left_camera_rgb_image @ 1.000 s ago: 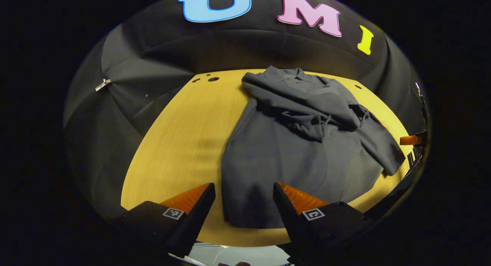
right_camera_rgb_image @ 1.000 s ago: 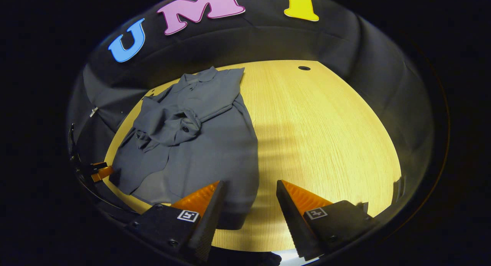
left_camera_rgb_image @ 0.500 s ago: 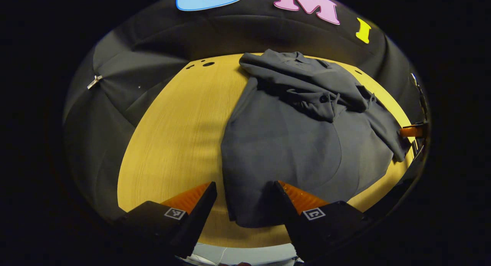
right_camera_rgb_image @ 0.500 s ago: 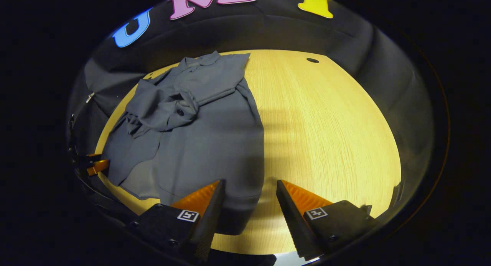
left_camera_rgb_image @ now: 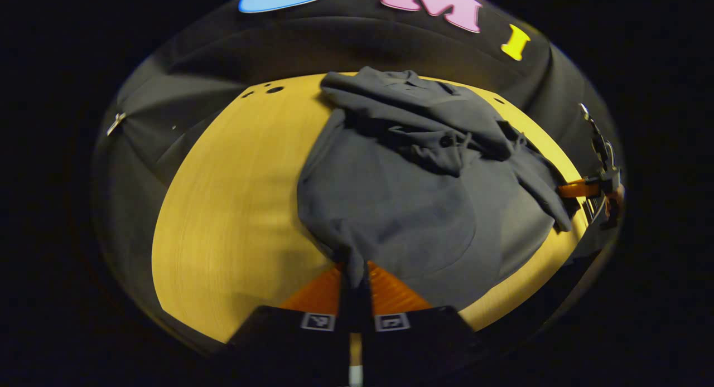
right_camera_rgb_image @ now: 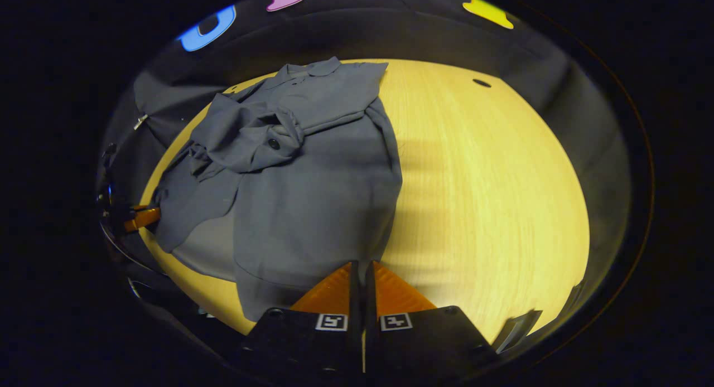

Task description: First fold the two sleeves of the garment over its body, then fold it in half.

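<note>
Now two tongs (left_camera_rgb_image: 353,278) (right_camera_rgb_image: 361,275), one garment (left_camera_rgb_image: 401,208).

Left hand-held gripper (left_camera_rgb_image: 353,275): bottom centre of left gripper view, fingers drawn together, near hem corner of shirt (left_camera_rgb_image: 401,208) pinched between them, cloth bunched at tips. Right hand-held gripper (right_camera_rgb_image: 361,272): bottom centre of right gripper view, fingers almost touching, thin gap between, tips at other near hem corner; cloth between fingers cannot be made out. Right hand-held gripper also at right edge of left gripper view; left hand-held gripper also at left edge of right gripper view, both at cloth edge.
</note>
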`<state>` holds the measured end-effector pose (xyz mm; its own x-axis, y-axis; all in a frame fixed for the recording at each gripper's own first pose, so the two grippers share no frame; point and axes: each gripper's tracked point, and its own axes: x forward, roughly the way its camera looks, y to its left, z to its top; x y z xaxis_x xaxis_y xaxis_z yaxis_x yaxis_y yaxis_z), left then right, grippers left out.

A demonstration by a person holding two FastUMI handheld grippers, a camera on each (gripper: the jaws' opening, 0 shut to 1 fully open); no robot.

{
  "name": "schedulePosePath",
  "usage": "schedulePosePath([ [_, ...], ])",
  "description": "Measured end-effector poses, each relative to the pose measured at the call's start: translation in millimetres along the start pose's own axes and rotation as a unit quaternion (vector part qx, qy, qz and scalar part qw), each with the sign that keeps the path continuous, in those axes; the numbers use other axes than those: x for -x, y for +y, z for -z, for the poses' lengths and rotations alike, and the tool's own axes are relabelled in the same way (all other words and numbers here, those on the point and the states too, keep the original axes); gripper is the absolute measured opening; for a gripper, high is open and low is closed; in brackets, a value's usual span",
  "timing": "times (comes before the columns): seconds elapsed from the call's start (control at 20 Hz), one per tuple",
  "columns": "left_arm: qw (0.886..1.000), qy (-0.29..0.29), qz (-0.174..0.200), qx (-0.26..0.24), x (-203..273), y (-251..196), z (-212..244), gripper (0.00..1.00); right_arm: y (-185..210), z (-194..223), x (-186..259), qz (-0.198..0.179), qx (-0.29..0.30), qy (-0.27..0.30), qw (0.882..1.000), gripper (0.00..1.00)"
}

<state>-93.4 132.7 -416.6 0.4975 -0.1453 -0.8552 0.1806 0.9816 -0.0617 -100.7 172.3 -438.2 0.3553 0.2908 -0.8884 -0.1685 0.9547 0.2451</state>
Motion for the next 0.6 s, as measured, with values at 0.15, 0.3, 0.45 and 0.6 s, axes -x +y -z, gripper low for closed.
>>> schedulePosePath([
  [0.15, 1.0, -0.007, 0.005, 0.018, 3.3, 1.7, -7.6, 0.06, 1.8, -2.7, 7.4, -0.006, -0.003, -0.01, 1.0, 0.06],
  [0.3, 0.999, -0.02, 0.011, 0.044, 22.3, 2.1, -2.2, 0.06, 6.9, 7.5, 29.6, -0.02, 0.007, -0.018, 1.0, 0.05],
  [0.45, 0.999, 0.0, 0.021, 0.041, 32.9, -1.6, 11.5, 0.06, 5.9, 28.6, 43.5, -0.032, 0.015, 0.001, 0.999, 0.05],
  [0.6, 0.999, 0.019, 0.033, 0.039, 28.3, -0.7, 3.9, 0.06, 2.3, 55.0, 61.6, -0.04, 0.009, 0.013, 0.999, 0.06],
])
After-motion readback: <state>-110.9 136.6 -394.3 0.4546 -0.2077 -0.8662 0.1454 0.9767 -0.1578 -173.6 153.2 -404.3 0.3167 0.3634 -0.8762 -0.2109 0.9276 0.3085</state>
